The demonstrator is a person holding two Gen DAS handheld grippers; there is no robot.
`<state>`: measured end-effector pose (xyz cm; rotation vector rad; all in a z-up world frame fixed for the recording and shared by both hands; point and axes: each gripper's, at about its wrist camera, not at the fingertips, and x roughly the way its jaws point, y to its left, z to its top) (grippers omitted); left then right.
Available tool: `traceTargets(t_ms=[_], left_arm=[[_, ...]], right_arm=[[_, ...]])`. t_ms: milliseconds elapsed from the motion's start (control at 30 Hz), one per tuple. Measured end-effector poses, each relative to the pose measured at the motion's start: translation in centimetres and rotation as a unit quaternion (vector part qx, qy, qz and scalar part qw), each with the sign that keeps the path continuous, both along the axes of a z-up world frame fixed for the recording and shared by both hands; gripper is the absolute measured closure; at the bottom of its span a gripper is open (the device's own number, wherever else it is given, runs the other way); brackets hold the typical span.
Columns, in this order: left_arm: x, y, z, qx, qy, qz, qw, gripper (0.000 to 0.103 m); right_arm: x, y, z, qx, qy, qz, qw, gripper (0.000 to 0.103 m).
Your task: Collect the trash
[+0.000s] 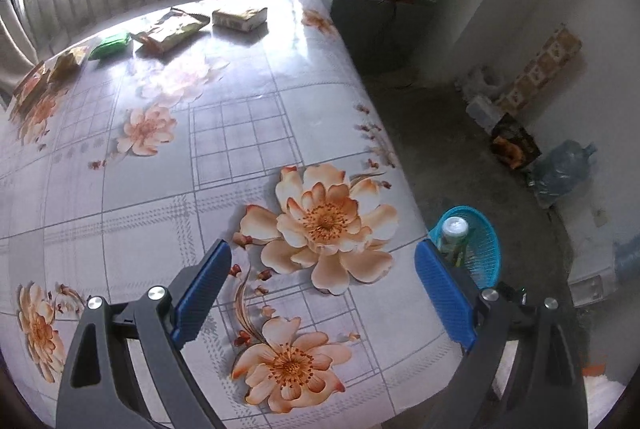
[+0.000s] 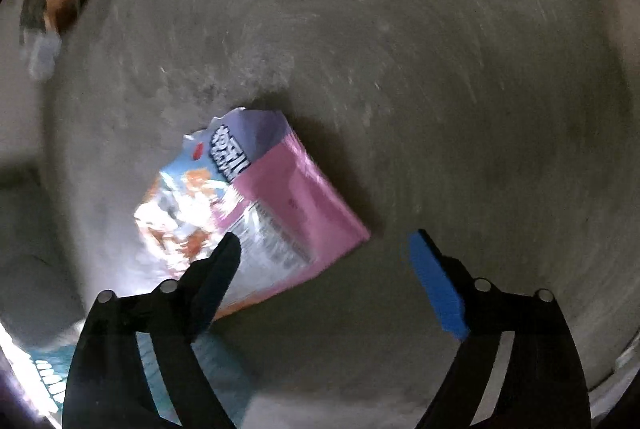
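Left gripper [image 1: 323, 261]: nearest the left wrist camera, black arms with blue pads, jaws spread wide over the table, nothing between them or touching them.
Table [image 1: 160, 189]: covered by a glossy grey checked cloth printed with large peach flowers; its right edge runs down to the grey floor.
Packets at far left [image 1: 48, 75]: orange and yellow wrappers lying flat near the table's far left edge, partly washed out by window glare.
Green packet [image 1: 110, 45]: flat on the table, just right of those wrappers.
Snack bag [image 1: 170, 31]: long, crumpled, gold and brown, lying flat beside the green packet.
Small box [image 1: 239, 17]: yellowish, on its side at the far edge of the table, right of the snack bag.
Blue basket [image 1: 486, 249]: on the floor just past the table's right edge, a white-capped bottle [image 1: 454, 229] standing inside it; partly hidden by the right-hand pad.
Water jug [image 1: 564, 169]: bluish, lying on the floor by the wall, well apart from the basket.
Right gripper [image 2: 325, 255]: pointing steeply down at the bare concrete floor [image 2: 400, 69], jaws wide apart and holding nothing.
Pink box [image 2: 260, 205]: torn-topped carton with a pink side and a cartoon front, blurred, lying tilted below the gripper; its lower corner passes behind the left-hand finger, contact not clear.
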<state>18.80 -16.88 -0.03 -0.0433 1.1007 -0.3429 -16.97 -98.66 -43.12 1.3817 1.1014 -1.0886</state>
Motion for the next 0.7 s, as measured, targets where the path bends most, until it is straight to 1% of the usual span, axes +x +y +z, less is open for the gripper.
traceTargets(t_ms=[133,200,300,333,400,433,500,633,700], left_arm=[[0.3,-0.7,-0.5,0.021,0.009,0.001,0.9997,0.012],[0.5,-1.0,-0.7,0.027,0.011,0.002,0.9996,0.012],[0.9,-1.3,-1.2,0.033,0.017,0.002,0.9993,0.012],[0.9,-1.5,-1.4,0.036,0.02,0.002,0.9992,0.012],[1.2,-1.5,-1.8,0.04,0.026,0.003,0.9988,0.012],[1.2,-1.6,-1.9,0.042,0.027,0.005,0.9987,0.012],[1.3,-1.5,-2.0,0.044,0.028,0.008,0.9986,0.012],[1.5,-1.5,-2.4,0.045,0.033,0.015,0.9983,0.012],[1.6,-1.6,-2.5,0.043,0.034,0.016,0.9983,0.012]], right_arm=[[2.2,-0.2,-1.6,-0.011,0.047,0.046,0.998,0.018],[3.1,-0.2,-2.4,-0.01,0.061,0.06,0.996,0.018],[4.3,0.2,-3.6,-0.013,0.058,0.074,0.996,0.016],[4.8,0.5,-3.9,-0.019,0.062,0.083,0.994,0.015],[5.8,1.0,-4.3,-0.032,0.076,0.104,0.991,0.01],[6.4,1.3,-4.4,-0.042,0.085,0.119,0.988,0.009],[7.1,1.5,-4.5,-0.052,0.091,0.132,0.986,0.008],[8.4,2.8,-4.7,-0.072,0.1,0.153,0.98,0.01],[8.6,3.7,-4.5,-0.082,0.101,0.158,0.979,0.016]])
